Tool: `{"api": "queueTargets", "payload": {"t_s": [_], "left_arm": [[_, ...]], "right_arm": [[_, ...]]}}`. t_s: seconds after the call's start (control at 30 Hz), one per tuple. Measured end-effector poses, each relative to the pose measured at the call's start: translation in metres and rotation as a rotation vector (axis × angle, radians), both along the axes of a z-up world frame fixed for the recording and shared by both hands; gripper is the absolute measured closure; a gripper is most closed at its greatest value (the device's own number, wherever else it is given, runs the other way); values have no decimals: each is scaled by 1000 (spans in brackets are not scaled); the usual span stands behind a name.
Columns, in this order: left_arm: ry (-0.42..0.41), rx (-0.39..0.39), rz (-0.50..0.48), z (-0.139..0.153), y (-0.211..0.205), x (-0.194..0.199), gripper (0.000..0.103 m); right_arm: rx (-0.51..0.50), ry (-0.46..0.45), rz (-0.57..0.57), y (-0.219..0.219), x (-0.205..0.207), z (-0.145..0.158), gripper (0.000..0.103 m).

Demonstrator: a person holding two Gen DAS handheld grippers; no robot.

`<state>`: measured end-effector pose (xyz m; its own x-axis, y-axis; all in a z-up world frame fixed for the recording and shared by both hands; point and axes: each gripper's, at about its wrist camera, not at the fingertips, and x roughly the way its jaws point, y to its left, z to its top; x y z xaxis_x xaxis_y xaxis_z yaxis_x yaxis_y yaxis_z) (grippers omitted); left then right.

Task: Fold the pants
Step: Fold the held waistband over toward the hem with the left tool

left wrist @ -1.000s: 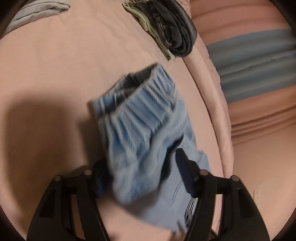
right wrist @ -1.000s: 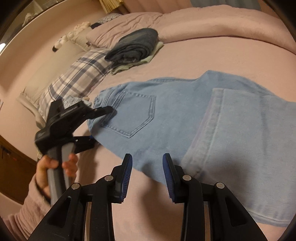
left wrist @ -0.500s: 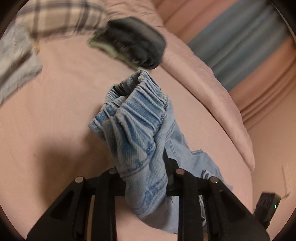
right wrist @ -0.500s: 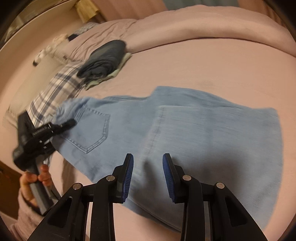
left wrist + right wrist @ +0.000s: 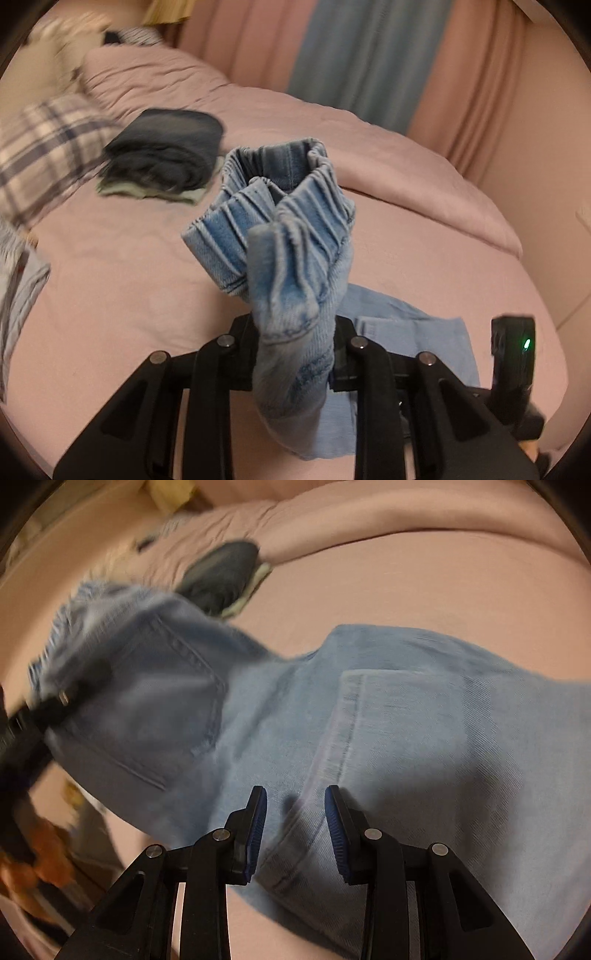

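Light blue jeans (image 5: 406,738) lie on the pink bed (image 5: 110,295) with the legs folded over. My left gripper (image 5: 295,354) is shut on the bunched elastic waistband (image 5: 280,229), which it holds lifted off the bed; the denim hides its pads. In the right wrist view the left gripper (image 5: 33,716) is a blur at the left, with the waist end and back pocket (image 5: 173,701) raised. My right gripper (image 5: 295,830) hovers open just over the folded leg's hem edge (image 5: 343,738), with nothing pinched between its blue pads.
A stack of folded dark pants (image 5: 162,155) sits on a pale green piece at the back of the bed, next to a plaid pillow (image 5: 40,147). A rolled pink duvet (image 5: 369,158) runs along the far side before curtains (image 5: 369,55). A person's hand (image 5: 44,849) shows blurred at lower left.
The left gripper closed on the waistband, then rolled and rose, lifting that end off the bed. The right gripper slid over the folded leg and stayed open.
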<state>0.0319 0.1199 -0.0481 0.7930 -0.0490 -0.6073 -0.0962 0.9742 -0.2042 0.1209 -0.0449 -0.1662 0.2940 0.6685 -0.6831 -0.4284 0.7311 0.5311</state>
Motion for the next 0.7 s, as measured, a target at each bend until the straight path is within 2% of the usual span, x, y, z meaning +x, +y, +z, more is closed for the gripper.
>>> {"api": "queueTargets", "payload": {"t_s": [0.13,0.23,0.33,0.5,0.7], "left_arm": [[27,50,-45,-4,-27,7,78],[37,68,-68,-7,-36,9,78],[45,92,-90,-8,-47,11,78],[58,111,-104,-12,-53,15,78],[82,138,-147,-18,-61,18,78]], "right_arm": [[108,59,-41,-29,2,0,66],[167,91,-93,-48,3,-2,57],[243,125,-124,-66,2,-5,57],[321,151,-148,-77,-5,-9,56],[433,235,-166,-75,1,-19,52]]}}
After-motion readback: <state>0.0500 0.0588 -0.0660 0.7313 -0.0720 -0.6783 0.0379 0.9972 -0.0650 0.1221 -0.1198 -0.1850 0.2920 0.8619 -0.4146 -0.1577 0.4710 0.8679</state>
